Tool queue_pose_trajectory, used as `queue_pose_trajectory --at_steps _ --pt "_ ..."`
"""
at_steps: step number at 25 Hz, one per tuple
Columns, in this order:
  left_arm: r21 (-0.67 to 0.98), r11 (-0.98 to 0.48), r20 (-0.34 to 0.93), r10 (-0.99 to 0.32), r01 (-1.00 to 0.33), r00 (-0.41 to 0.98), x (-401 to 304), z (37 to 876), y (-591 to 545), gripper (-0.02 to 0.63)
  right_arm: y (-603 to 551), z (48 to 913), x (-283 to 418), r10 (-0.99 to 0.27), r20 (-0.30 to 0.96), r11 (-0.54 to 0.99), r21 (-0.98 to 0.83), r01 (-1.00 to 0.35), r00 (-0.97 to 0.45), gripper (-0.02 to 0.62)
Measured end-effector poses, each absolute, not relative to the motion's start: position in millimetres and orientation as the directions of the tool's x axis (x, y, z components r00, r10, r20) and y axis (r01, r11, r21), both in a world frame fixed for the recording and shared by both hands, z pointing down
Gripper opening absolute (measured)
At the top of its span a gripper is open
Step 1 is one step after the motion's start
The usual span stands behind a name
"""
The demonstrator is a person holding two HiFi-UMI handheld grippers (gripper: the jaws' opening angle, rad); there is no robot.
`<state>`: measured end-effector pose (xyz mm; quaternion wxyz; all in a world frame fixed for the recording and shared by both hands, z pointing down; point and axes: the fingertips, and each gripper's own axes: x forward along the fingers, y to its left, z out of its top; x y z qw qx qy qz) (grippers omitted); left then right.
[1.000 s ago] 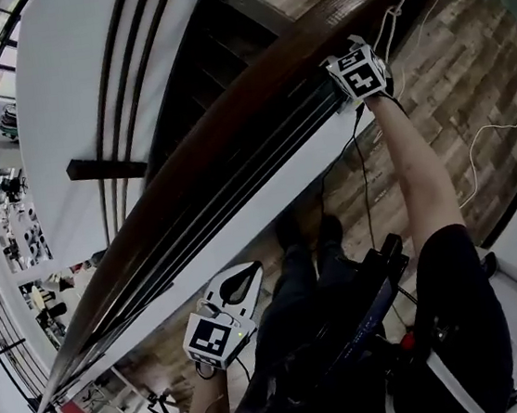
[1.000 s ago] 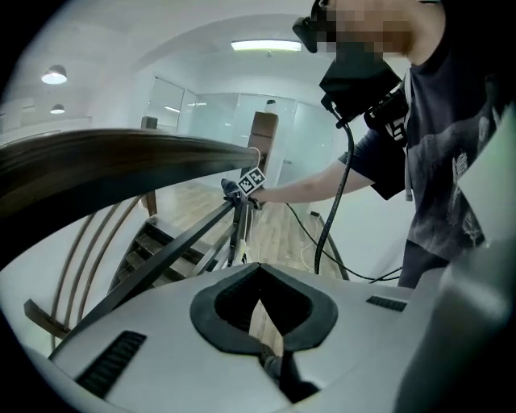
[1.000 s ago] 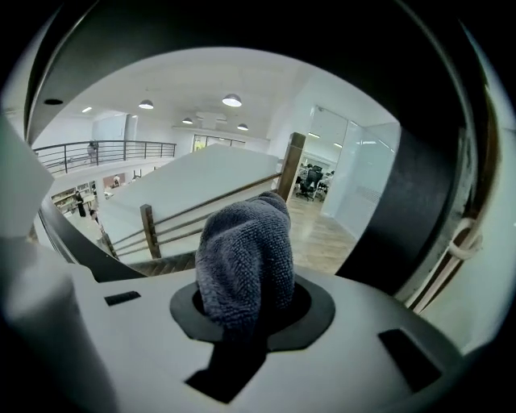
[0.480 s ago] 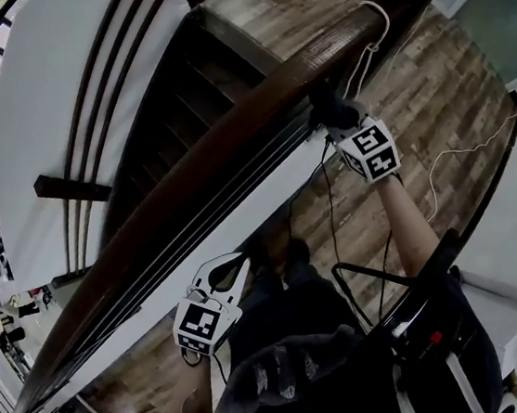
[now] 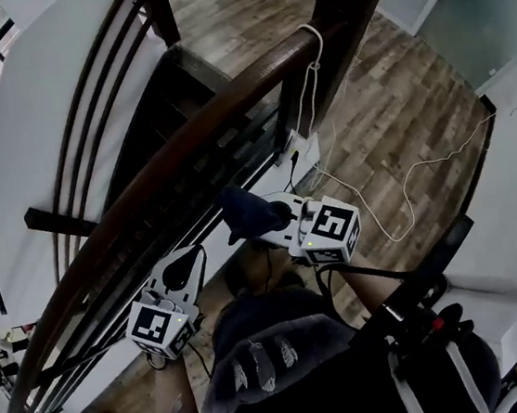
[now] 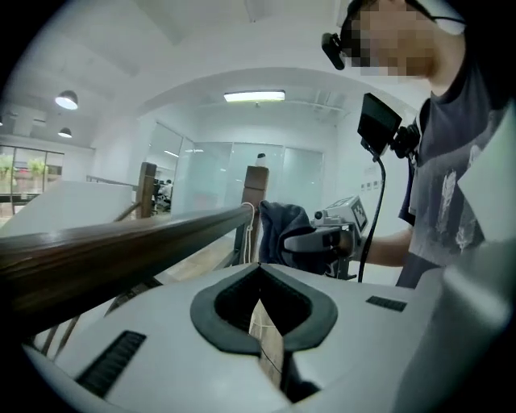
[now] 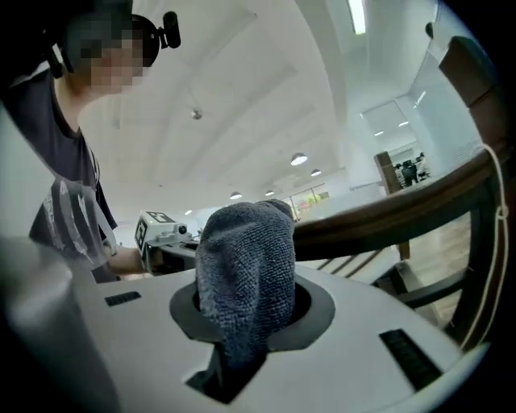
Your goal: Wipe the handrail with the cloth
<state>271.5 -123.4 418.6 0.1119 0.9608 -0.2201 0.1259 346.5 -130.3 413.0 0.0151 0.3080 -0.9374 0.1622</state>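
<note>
Right tongs (image 5: 274,219) slid way down from the top of the handrail (image 5: 185,140) near the post (image 5: 347,12). Now they're pulled off it, low beside the railing, with the cloth (image 5: 243,212) no longer touching the wood.

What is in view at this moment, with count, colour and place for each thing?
handrail: one, dark brown, running diagonally ahead of the person
post: one, dark brown, at the handrail's far end
cord: one, white, looped over the handrail by the post
floor: brown wood planks, below
cloth: one, dark grey, near the handrail
left gripper: white, shut, empty, low beside the handrail
right gripper: white, shut on the cloth
</note>
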Motion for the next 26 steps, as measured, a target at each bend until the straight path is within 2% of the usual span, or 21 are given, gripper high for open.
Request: queue_pose_trajectory --at_steps 3,8,11,16,22,26 --pt "0.173 -0.828 0.251 -0.487 -0.534 0.836 271 397 -103 0.006 -116 389 337 -0.479 0.063 0.837 -0.266 -0.477 -0.876 0.067" --pt "0.161 -0.760 0.242 -0.589 -0.630 0.771 279 390 -59 0.006 -65 373 334 -0.275 0.014 0.954 -0.122 -0.274 -0.961 0.067" --pt "0.149 -0.705 0.243 -0.654 -0.694 0.716 271 389 -40 0.006 -39 360 324 -0.172 -0.084 0.978 -0.137 -0.160 -0.982 0.067" --pt "0.082 -0.743 0.241 -0.632 -0.665 0.736 258 364 -35 0.006 -12 323 300 -0.093 -0.210 0.965 -0.262 -0.036 -0.973 0.067" --pt "0.023 -0.702 0.189 -0.696 -0.712 0.693 206 325 3 0.006 26 306 266 -0.014 -0.162 0.946 -0.323 0.040 -0.987 0.067" --pt "0.026 -0.690 0.198 -0.706 -0.724 0.680 156 303 51 0.006 57 275 221 -0.022 -0.223 0.902 -0.426 0.077 -0.975 0.067"
